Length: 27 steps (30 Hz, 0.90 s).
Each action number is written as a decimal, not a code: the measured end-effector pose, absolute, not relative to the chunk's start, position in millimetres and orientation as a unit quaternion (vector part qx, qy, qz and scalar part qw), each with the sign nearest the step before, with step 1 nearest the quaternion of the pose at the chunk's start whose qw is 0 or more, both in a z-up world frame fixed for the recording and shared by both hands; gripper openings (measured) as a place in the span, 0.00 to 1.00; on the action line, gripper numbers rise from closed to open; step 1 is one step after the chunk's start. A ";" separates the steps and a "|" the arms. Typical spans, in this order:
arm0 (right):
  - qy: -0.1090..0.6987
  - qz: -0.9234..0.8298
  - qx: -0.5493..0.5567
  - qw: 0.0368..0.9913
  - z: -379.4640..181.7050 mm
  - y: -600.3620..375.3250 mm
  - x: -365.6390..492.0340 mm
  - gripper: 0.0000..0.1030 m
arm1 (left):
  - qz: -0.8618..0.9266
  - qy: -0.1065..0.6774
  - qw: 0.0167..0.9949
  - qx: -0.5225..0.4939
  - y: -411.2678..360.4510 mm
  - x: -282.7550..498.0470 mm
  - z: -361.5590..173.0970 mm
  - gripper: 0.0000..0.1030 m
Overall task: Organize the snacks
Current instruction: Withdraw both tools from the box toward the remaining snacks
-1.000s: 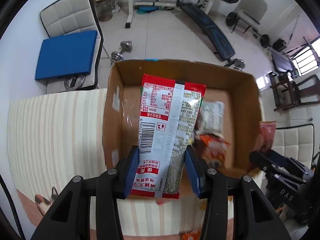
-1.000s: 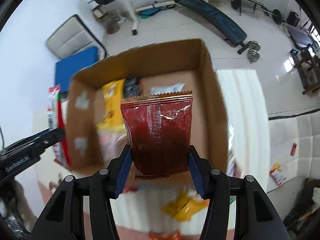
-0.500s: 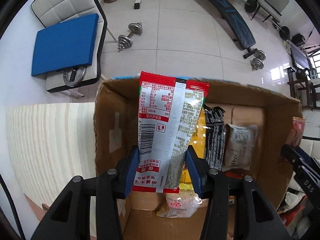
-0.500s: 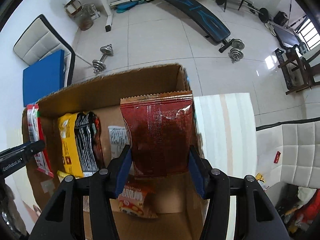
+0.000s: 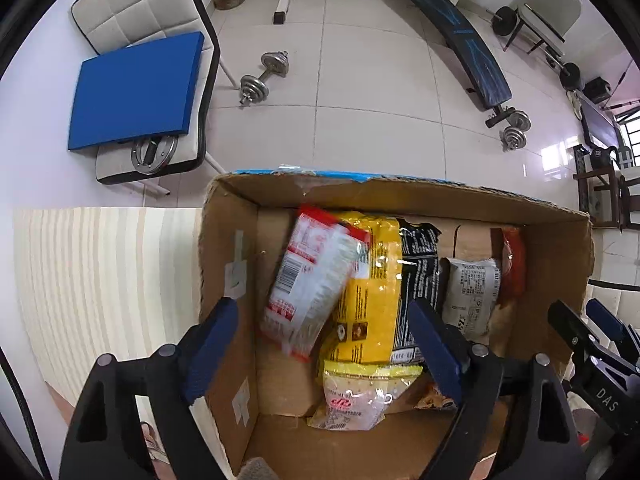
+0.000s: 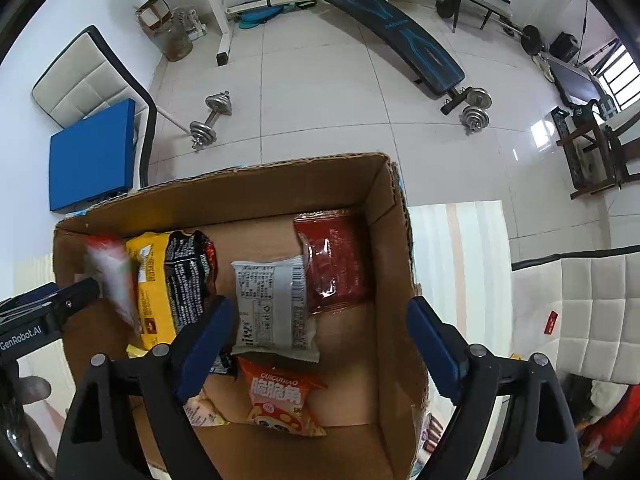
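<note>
We look down on a pale, glossy tiled floor (image 5: 360, 92) with gym gear spread over it: a dumbbell (image 5: 264, 78), a slanted blue bench (image 5: 468, 40) and a white quilted chair (image 5: 136, 20) carrying a flat blue pad (image 5: 136, 92). Nearer to us, a light striped table top (image 5: 100, 280) bears an open cardboard box (image 5: 400, 196)

Our left gripper (image 5: 324, 344) points down over the box's left side, jaws opening wide, nothing pressed between the blue pads; the red-and-white snack packet (image 5: 312, 280) is blurred, tilted inside the box below them, leaning on a yellow packet (image 5: 372, 288). Our right gripper (image 6: 320, 340) hangs over the box's right half, jaws also opening and empty; the dark red packet (image 6: 336, 264) lies in the far right corner of the box, clear of the pads

Between these lie a black packet (image 5: 416, 264) and a grey-white packet (image 6: 272, 304), with an orange snack bag (image 6: 280, 396) closer to us
</note>
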State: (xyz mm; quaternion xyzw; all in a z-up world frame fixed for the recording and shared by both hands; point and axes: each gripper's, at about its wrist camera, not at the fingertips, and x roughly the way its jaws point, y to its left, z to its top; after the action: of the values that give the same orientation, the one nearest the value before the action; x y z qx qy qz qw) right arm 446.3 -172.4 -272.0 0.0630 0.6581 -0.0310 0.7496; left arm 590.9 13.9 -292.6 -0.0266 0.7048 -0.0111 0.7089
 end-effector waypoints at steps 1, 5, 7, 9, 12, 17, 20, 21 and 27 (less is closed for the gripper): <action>0.657 -0.029 0.062 0.751 -269.0 -171.8 443.8 0.88 | -0.014 0.704 0.710 -0.029 14.1 588.3 -289.8 0.84; 0.649 -0.017 0.075 0.757 -253.8 -169.9 428.8 0.90 | -0.023 0.693 0.720 -0.030 12.2 574.0 -274.9 0.84; 0.643 -0.009 0.079 0.762 -246.2 -168.9 418.3 0.90 | -0.024 0.681 0.732 -0.022 8.6 561.8 -262.0 0.84; 0.636 0.003 0.076 0.768 -237.7 -166.9 401.8 0.90 | -0.032 0.667 0.744 -0.019 4.6 544.9 -248.6 0.84; 0.629 0.020 0.076 0.774 -227.6 -164.3 371.5 0.90 | -0.040 0.648 0.760 -0.013 -1.8 515.8 -230.4 0.84; 0.631 0.044 0.086 0.770 -223.6 -167.1 302.5 0.90 | -0.054 0.627 0.777 -0.008 -10.6 452.2 -212.8 0.84; 0.643 0.052 0.096 0.758 -230.3 -174.6 257.3 0.90 | -0.066 0.621 0.781 0.001 -20.3 399.6 -213.6 0.84; 0.648 0.054 0.101 0.753 -234.4 -178.0 244.0 0.90 | -0.069 0.622 0.780 0.008 -25.1 385.8 -216.8 0.84; 0.684 0.045 0.124 0.717 -272.2 -210.1 160.7 0.90 | -0.120 0.661 0.735 0.089 -62.6 289.9 -265.3 0.84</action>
State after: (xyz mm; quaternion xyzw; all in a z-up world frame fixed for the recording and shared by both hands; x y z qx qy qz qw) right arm 160.7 -210.1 -272.2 0.1241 0.6843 0.0449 0.7172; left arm 289.9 -62.6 -265.3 0.0892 0.6610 -0.1197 0.7354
